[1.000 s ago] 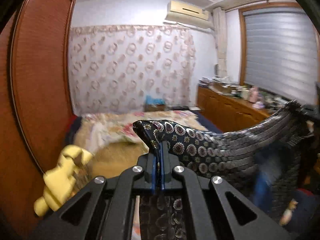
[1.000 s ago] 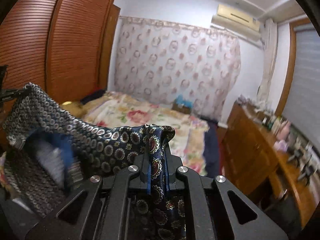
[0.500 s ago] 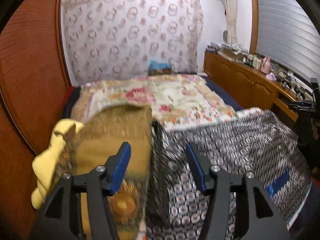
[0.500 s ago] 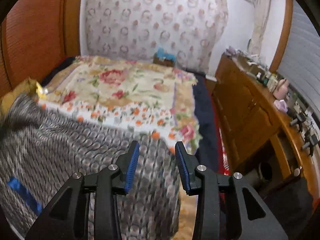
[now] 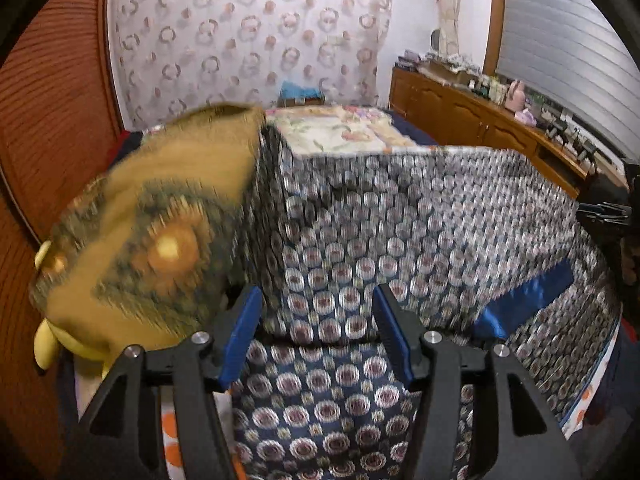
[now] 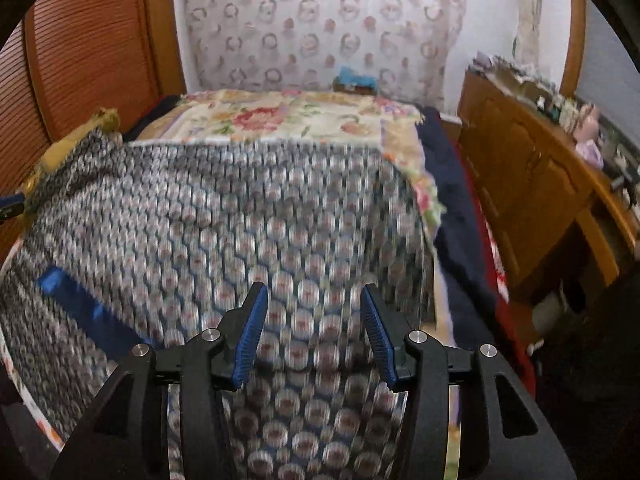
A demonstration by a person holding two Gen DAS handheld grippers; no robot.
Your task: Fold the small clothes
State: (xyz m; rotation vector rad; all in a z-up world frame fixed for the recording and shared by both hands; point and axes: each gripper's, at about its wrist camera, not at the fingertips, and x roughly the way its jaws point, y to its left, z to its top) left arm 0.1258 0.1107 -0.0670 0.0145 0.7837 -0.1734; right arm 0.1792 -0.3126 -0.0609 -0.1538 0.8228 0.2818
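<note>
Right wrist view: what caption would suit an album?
Open right gripper above a patterned navy cloth spread on the floral bed.

No legible text anywhere.

A mustard cushion crowds the patterned cloth's left edge; the wooden cabinet stands well apart on the right.

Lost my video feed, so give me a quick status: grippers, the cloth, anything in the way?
Left gripper open, right gripper open, both empty. Patterned cloth spread flat on the bed. Yellow cushion crowds the cloth's left edge.
</note>
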